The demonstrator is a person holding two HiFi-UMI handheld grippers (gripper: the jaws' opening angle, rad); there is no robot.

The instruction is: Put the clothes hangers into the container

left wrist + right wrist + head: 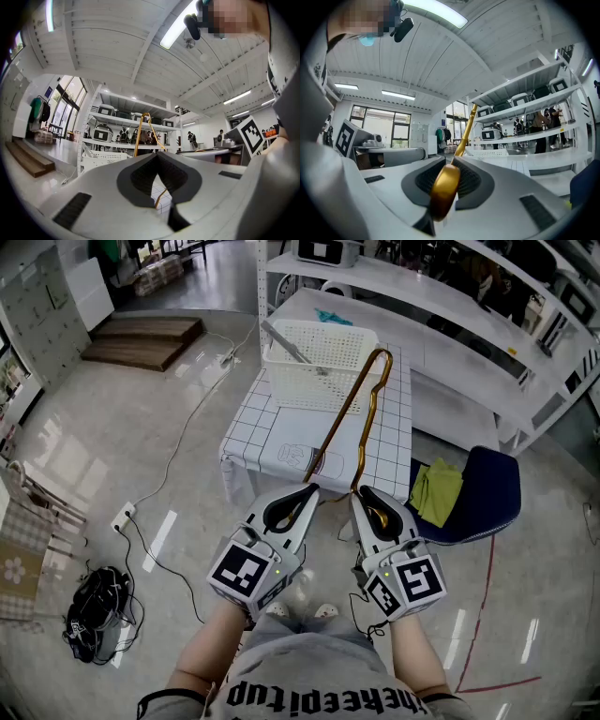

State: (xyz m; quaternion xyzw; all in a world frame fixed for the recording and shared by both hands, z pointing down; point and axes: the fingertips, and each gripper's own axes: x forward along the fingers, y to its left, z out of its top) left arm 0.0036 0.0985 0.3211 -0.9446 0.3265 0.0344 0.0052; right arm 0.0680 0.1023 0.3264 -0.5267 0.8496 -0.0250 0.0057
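Between the jaws of my right gripper [362, 495] I am clamping the gold hanger [352, 399] by its thick end, while my left gripper [309, 489] is seemingly pinching its thin bar. Ahead of both tips the basket [300, 395] is waiting; I'm keeping the hanger level, far end leading.

Lower ends of the gold hanger [347, 409] hide inside the left tongs [307, 491] and right tongs [362, 495].
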